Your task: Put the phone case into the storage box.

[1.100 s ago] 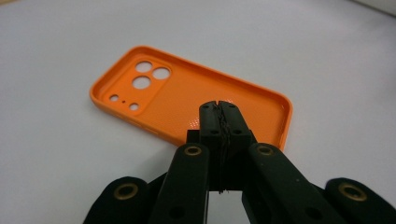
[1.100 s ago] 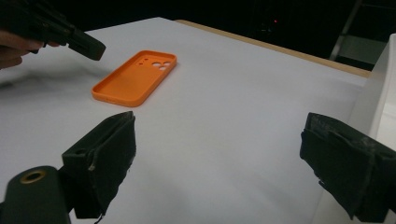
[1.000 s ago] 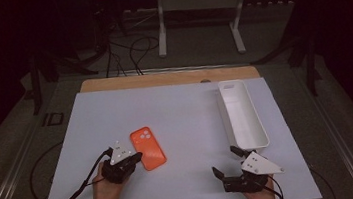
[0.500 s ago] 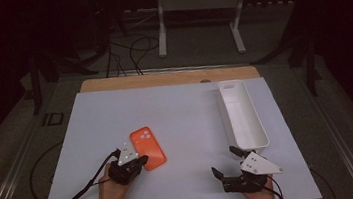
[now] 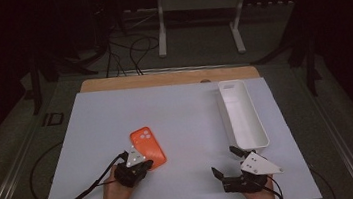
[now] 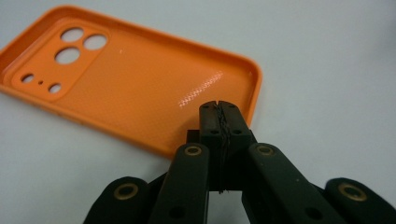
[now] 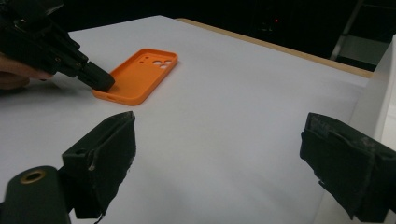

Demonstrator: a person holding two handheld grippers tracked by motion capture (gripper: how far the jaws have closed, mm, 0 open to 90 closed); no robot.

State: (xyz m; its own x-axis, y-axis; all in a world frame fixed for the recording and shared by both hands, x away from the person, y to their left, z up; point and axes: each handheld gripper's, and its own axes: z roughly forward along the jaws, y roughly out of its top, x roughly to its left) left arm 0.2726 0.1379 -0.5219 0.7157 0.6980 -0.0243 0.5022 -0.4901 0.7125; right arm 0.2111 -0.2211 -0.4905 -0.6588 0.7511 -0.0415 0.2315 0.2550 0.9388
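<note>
The likeliest slip here, as a judgement, is that the left gripper (image 6: pixel 218 108) pushes the orange phone case (image 6: pixel 135 84) along the smooth white table (image 5: pixel 186 113) instead of taking hold of it — its jaws are pressed together tip to tip with nothing between them, and they sit over the case's near short edge, so any forward nudge would slide the light shell rather than lift it. To grasp the thin rim the jaws would have to part first, and a bite on so shallow a wall could well pop off. The case lies hollow side up, camera cut-outs toward the upper left of the left gripper view, its near end running under the closed tips at the centre of that frame; whether the tips actually touch the inner floor I cannot tell. In the high view the case (image 5: pixel 147 147) sits left of centre in the lower half of the frame, with the left gripper (image 5: pixel 139 168) at its lower end. The right gripper (image 5: pixel 225 162) rests at the lower right, jaws spread wide and empty, well apart from the case and just below the white tray (image 5: pixel 257 120), which is empty.
</note>
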